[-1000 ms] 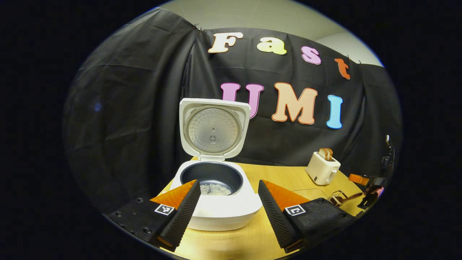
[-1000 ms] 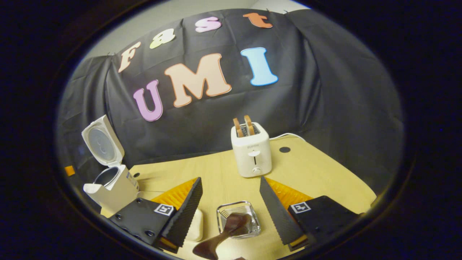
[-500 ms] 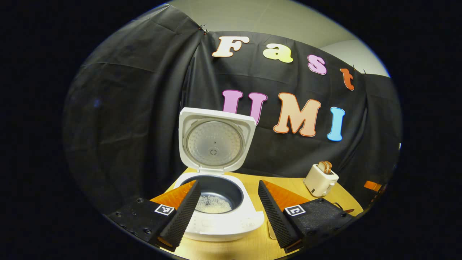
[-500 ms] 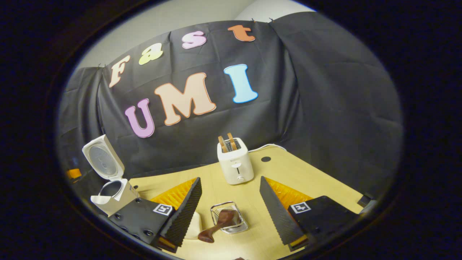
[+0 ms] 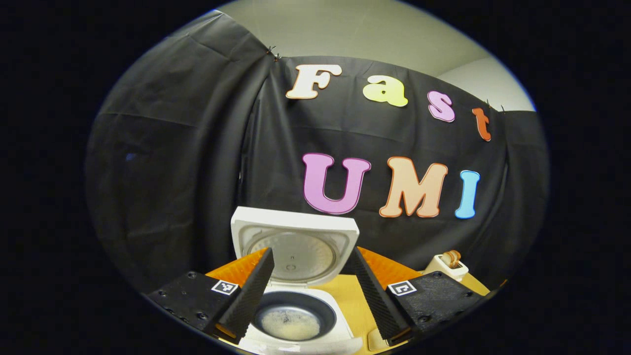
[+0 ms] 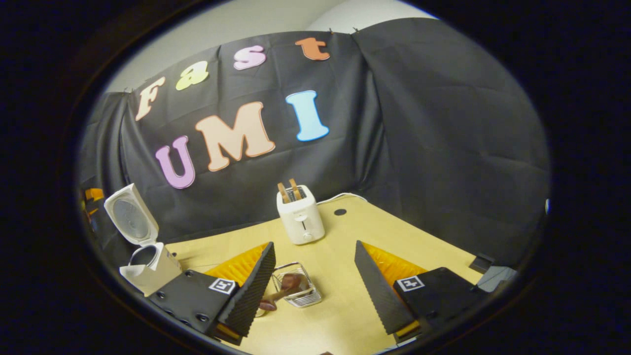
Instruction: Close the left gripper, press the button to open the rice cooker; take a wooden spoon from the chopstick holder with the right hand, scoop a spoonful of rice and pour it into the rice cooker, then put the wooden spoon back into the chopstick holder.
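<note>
The white rice cooker (image 5: 296,340) stands open, its lid (image 5: 295,231) upright and white rice (image 5: 290,324) in the dark inner pot. My left gripper (image 5: 310,298) hangs open just above and in front of the pot, holding nothing. In the right gripper view the cooker (image 6: 148,268) sits at the far left of the table. The wire chopstick holder (image 6: 301,297) stands on the table with the dark wooden spoon (image 6: 288,285) leaning in it, handle poking out to the lower left. My right gripper (image 6: 315,291) is open above the table, the holder just inside its left finger.
A white toaster (image 6: 300,219) with two slices sticking up stands mid-table behind the holder, and it peeks out at the right in the left gripper view (image 5: 446,264). The wooden table (image 6: 394,231) ends at the black cloth wall. A small dark round spot (image 6: 340,212) marks the table's far side.
Both grippers have pulled back and up. The cooker has slid low in the left gripper view; the holder, spoon and toaster look smaller and have shifted left in the right gripper view. Both stay open.
</note>
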A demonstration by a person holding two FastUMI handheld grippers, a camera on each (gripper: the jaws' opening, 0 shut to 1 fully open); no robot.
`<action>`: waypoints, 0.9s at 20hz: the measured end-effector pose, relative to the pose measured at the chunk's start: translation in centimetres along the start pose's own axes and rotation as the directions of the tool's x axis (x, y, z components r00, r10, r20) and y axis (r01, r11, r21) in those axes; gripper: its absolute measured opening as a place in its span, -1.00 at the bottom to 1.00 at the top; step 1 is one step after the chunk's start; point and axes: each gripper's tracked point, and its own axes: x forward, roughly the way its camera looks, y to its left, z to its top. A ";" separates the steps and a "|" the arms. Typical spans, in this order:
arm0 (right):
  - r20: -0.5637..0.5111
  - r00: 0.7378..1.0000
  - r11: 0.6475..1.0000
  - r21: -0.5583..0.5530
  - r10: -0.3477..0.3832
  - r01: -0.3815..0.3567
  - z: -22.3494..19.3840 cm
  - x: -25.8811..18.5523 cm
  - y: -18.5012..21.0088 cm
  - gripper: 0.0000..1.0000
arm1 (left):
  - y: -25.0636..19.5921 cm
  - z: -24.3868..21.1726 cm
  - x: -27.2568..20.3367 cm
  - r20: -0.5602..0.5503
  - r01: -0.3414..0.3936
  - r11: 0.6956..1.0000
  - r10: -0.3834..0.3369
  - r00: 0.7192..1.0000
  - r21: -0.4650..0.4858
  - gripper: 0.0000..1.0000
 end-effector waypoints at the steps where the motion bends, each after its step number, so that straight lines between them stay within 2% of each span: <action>1: 0.002 1.000 1.000 0.003 -0.013 0.013 0.0 -0.1 -0.5 1.00 | 0.1 1.3 0.9 0.024 0.000 1.000 -0.001 1.000 0.012 0.87; 2: 0.004 1.000 1.000 0.006 -0.023 0.023 0.1 -0.3 -0.8 1.00 | 0.0 2.5 1.8 0.044 0.004 1.000 -0.005 0.999 0.019 0.80; 4: 0.006 0.999 0.999 0.011 -0.043 0.042 0.3 -0.7 -1.4 0.99 | 0.0 4.0 3.7 0.065 0.007 1.000 -0.008 0.998 0.020 0.87; 6: 0.012 0.998 0.998 0.011 -0.061 0.061 0.4 -1.2 -1.9 0.99 | 0.5 4.6 5.7 0.065 0.000 1.000 -0.001 0.998 0.014 0.80; 7: 0.015 0.997 0.998 0.008 -0.070 0.069 0.5 -1.4 -2.0 0.99 | 0.8 4.7 6.7 0.057 -0.004 1.000 0.003 0.998 0.010 0.87; 8: 0.018 0.997 0.997 0.004 -0.078 0.078 0.6 -1.7 -2.2 0.99 | 1.3 4.6 7.9 0.048 -0.010 1.000 0.009 0.999 0.008 0.80; 14: 0.011 0.991 0.991 -0.017 -0.132 0.133 0.2 -3.6 -4.3 0.99 | 4.0 1.5 13.7 -0.047 -0.068 0.998 0.068 0.997 -0.001 0.87; 18: 0.005 0.988 0.988 0.004 -0.155 0.155 -0.3 -4.0 -5.0 1.00 | 4.9 -0.1 15.1 -0.092 -0.094 0.995 0.097 0.991 0.039 0.82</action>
